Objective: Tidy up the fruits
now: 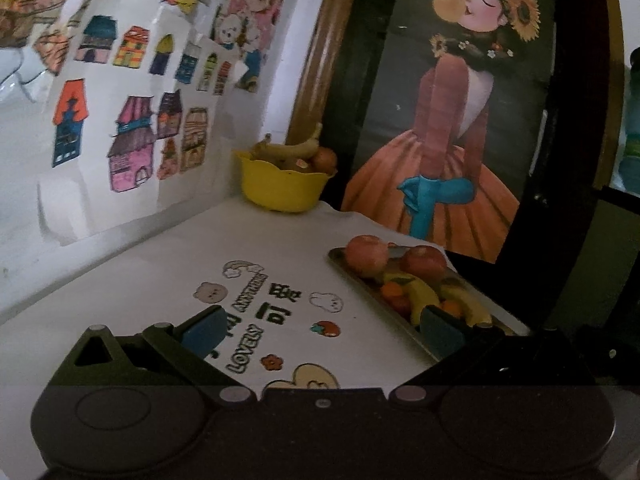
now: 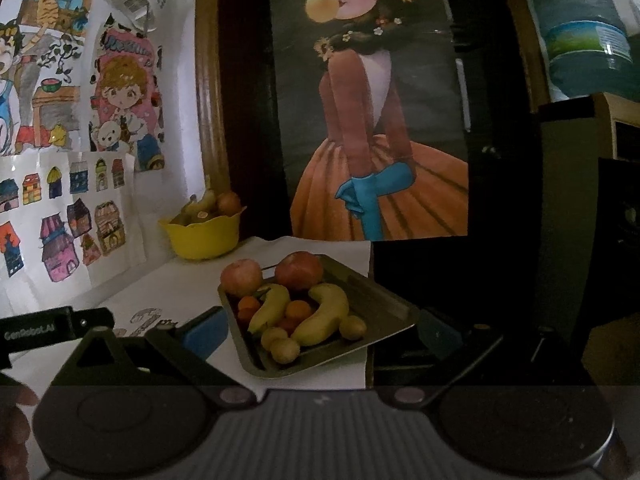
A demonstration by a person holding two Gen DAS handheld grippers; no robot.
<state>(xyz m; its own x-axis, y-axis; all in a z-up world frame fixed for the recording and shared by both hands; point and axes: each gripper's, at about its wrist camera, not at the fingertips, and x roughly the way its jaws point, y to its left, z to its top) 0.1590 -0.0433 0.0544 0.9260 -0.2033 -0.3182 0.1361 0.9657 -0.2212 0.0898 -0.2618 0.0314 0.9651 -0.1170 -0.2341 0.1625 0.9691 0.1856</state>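
Observation:
A metal tray (image 2: 384,304) on the white cloth holds two red apples (image 2: 242,278), two bananas (image 2: 326,314), small oranges (image 2: 298,309) and brown round fruits (image 2: 285,350). The tray also shows in the left wrist view (image 1: 362,286) at right. A yellow bowl (image 2: 204,236) with fruit stands at the back by the wall; it shows in the left wrist view (image 1: 280,188) too. My left gripper (image 1: 320,330) is open and empty over the cloth, left of the tray. My right gripper (image 2: 320,336) is open and empty, its jaws wide apart in front of the tray.
The white printed cloth (image 1: 256,304) covers the table. Drawings hang on the wall (image 1: 120,132) at left. A large framed picture (image 2: 380,100) stands behind the table. The table's right edge drops off beside the tray (image 2: 370,364). A water bottle (image 2: 584,28) is at upper right.

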